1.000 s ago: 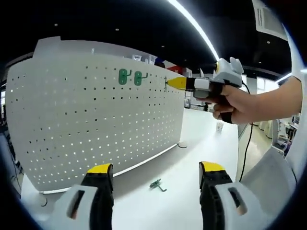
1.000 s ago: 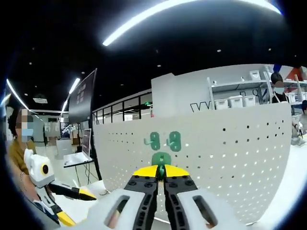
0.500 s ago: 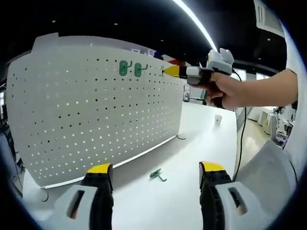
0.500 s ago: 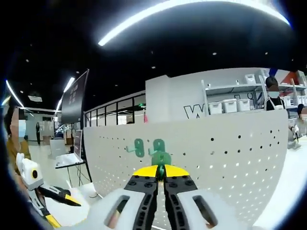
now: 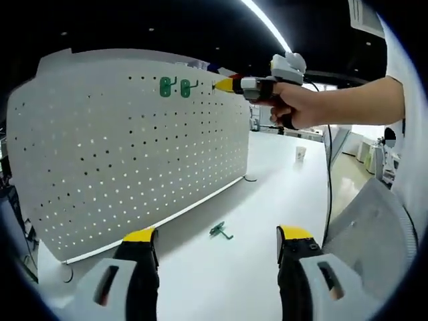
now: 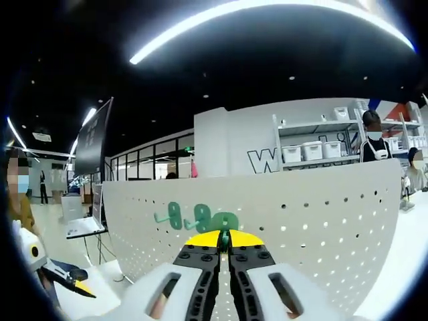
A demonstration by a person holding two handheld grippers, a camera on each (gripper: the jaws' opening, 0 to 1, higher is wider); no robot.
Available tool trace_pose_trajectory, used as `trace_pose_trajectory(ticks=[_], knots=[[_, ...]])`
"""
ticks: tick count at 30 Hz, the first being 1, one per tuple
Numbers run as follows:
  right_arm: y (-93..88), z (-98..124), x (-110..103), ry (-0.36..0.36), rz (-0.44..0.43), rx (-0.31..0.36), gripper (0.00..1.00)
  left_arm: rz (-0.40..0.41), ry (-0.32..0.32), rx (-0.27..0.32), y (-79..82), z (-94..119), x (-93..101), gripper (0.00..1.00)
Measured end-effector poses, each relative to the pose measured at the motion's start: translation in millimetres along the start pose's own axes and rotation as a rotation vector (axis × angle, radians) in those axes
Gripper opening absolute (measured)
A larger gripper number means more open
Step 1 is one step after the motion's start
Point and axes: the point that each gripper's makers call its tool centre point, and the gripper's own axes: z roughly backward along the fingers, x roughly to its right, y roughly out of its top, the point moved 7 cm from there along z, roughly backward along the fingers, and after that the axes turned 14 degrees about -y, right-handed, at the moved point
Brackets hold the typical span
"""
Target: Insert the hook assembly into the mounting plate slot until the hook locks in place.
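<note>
The white pegboard mounting plate [image 5: 134, 147] stands upright on the table, with two green hooks [image 5: 164, 87] [image 5: 186, 87] mounted in its top row. A hand holds my right gripper [image 5: 221, 85] near that row, just right of the mounted hooks. In the right gripper view, the right gripper [image 6: 225, 239] is shut on a green hook [image 6: 225, 223] held against the pegboard [image 6: 321, 227], with the mounted hooks [image 6: 174, 214] to its left. A spare green hook [image 5: 219, 231] lies on the table. My left gripper [image 5: 217, 234] hangs open above the table in front of that spare hook.
The white table [image 5: 267, 200] runs on to the right of the board, with a small cup [image 5: 300, 153] at the far side and a black cable [image 5: 328, 187] hanging off its edge. Shelves with bins [image 6: 314, 150] and a person [image 6: 370, 137] stand behind the board.
The right gripper with its hook has moved up and left along the board, closer to the two mounted hooks. The left gripper stays open and has barely moved.
</note>
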Motion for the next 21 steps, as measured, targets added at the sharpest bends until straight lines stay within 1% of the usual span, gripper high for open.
trace_pose_trajectory(ticks=[9,15,21], knots=[[0.7,-14,4,-0.024,0.009,0.008,0.00,0.008,-0.007,-0.028,-9.2,5,0.0,0.73],[-1.6,-19,4,-0.031,0.048,0.013,0.00,0.020,-0.017,-0.050,-18.3,7,-0.1,0.72],[-1.0,-23,6,-0.043,0.064,0.025,0.01,0.024,-0.023,-0.059,-21.3,8,0.6,0.72]])
